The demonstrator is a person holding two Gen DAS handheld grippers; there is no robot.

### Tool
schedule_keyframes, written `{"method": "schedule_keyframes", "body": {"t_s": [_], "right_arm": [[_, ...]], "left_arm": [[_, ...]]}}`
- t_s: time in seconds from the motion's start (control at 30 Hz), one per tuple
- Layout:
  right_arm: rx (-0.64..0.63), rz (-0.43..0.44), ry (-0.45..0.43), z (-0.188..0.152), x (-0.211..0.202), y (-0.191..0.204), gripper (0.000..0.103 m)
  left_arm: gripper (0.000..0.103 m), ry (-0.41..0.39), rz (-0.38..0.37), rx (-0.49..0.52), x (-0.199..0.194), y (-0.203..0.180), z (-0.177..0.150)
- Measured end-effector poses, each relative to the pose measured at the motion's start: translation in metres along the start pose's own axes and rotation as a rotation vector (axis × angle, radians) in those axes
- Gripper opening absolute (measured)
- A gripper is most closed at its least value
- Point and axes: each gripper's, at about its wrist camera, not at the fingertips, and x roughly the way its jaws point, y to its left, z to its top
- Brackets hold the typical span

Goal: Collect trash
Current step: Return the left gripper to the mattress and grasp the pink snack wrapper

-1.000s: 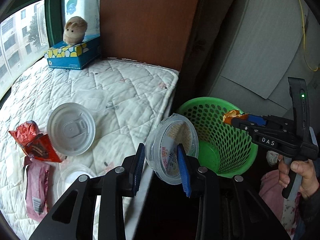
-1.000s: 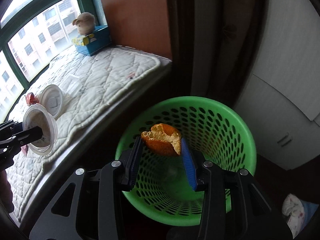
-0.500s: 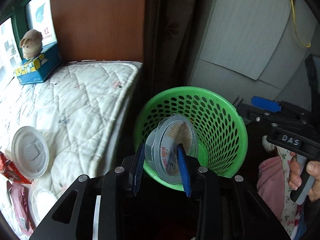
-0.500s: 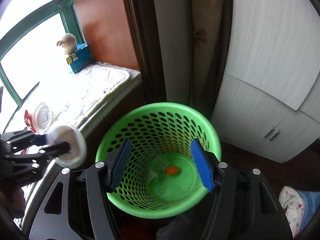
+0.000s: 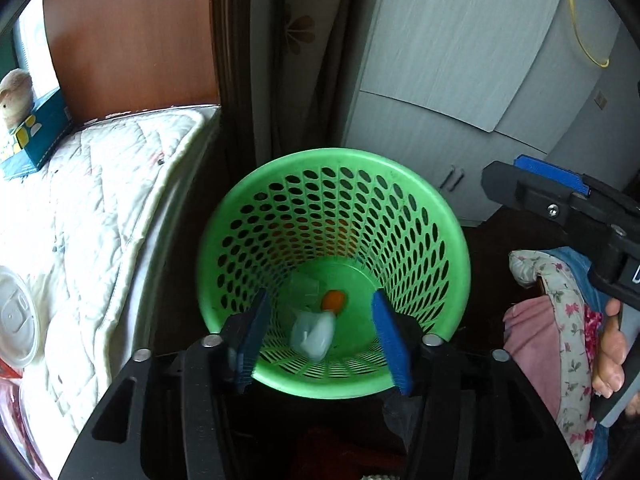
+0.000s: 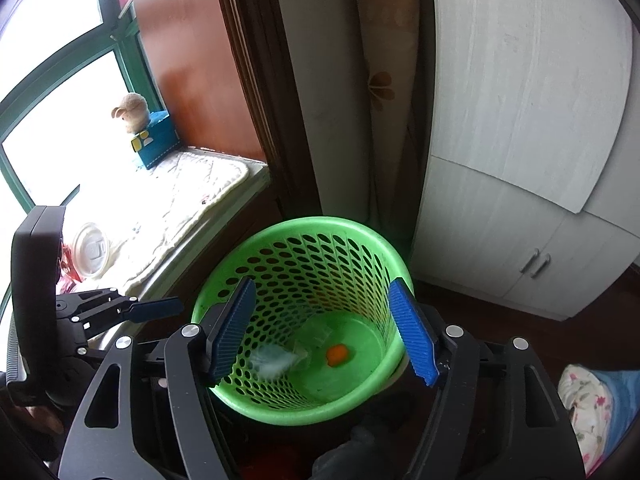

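Note:
A green mesh basket (image 5: 332,158) (image 6: 304,224) stands on the floor beside the bed. At its bottom lies an orange peel (image 5: 334,300) (image 6: 339,354). A clear plastic cup (image 5: 314,334) (image 6: 274,362) shows blurred inside the basket, free of any pad. My left gripper (image 5: 319,297) (image 6: 156,306) hangs over the basket, its jaws opening with nothing between them. My right gripper (image 6: 323,285) (image 5: 504,180) is also above the basket, off to the right in the left wrist view, its jaws opening and empty too.
A white quilted mattress (image 5: 100,220) holds a plastic lid (image 5: 16,332) (image 6: 91,250), a red wrapper (image 6: 68,268), and a blue tissue box (image 5: 36,136) with a plush toy (image 6: 131,112). A grey cabinet (image 6: 500,240) stands behind the basket. A person's hand (image 5: 612,344) grips the right handle.
The left gripper swung right from the mattress edge to over the basket and let the cup go. The right gripper dropped the orange peel into the basket and drew back.

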Motion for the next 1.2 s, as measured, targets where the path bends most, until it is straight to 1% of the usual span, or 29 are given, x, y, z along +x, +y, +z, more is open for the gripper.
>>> {"method": "schedule_keyframes", "body": {"t_s": [0.1, 0.17, 0.23, 0.4, 0.47, 0.63, 0.73, 0.83, 0.93, 1.0, 1.13, 1.2], "right_arm": [[-0.005, 0.006, -0.003, 0.000, -0.002, 0.003, 0.069], [-0.004, 0.019, -0.006, -0.001, -0.004, 0.006, 0.071], [-0.006, 0.032, -0.012, 0.000, -0.006, 0.011, 0.073], [-0.029, 0.068, -0.015, 0.001, -0.006, 0.032, 0.075], [-0.043, 0.080, -0.013, 0.002, -0.006, 0.042, 0.076], [-0.071, 0.124, -0.009, 0.004, -0.003, 0.068, 0.077], [-0.095, 0.144, -0.008, 0.006, -0.002, 0.084, 0.078], [-0.120, 0.165, -0.005, 0.008, -0.001, 0.101, 0.078], [-0.141, 0.187, 0.001, 0.010, 0.001, 0.117, 0.079], [-0.156, 0.202, 0.003, 0.011, 0.002, 0.127, 0.079], [-0.193, 0.227, 0.007, 0.013, 0.005, 0.150, 0.079], [-0.209, 0.240, 0.010, 0.013, 0.006, 0.161, 0.080]], "left_arm": [[0.060, -0.012, -0.003, -0.012, -0.006, 0.002, -0.004], [0.060, -0.018, 0.012, -0.022, -0.011, 0.006, -0.007], [0.060, -0.028, 0.035, -0.038, -0.020, 0.012, -0.012], [0.061, -0.057, 0.113, -0.089, -0.045, 0.039, -0.027], [0.064, -0.072, 0.146, -0.123, -0.057, 0.054, -0.034], [0.066, -0.103, 0.221, -0.212, -0.086, 0.096, -0.055], [0.067, -0.120, 0.289, -0.257, -0.103, 0.122, -0.069], [0.072, -0.131, 0.355, -0.302, -0.119, 0.148, -0.084], [0.074, -0.140, 0.405, -0.352, -0.135, 0.176, -0.100], [0.079, -0.141, 0.439, -0.386, -0.143, 0.195, -0.111], [0.083, -0.130, 0.506, -0.440, -0.155, 0.231, -0.136], [0.086, -0.113, 0.520, -0.459, -0.158, 0.248, -0.148]]}}
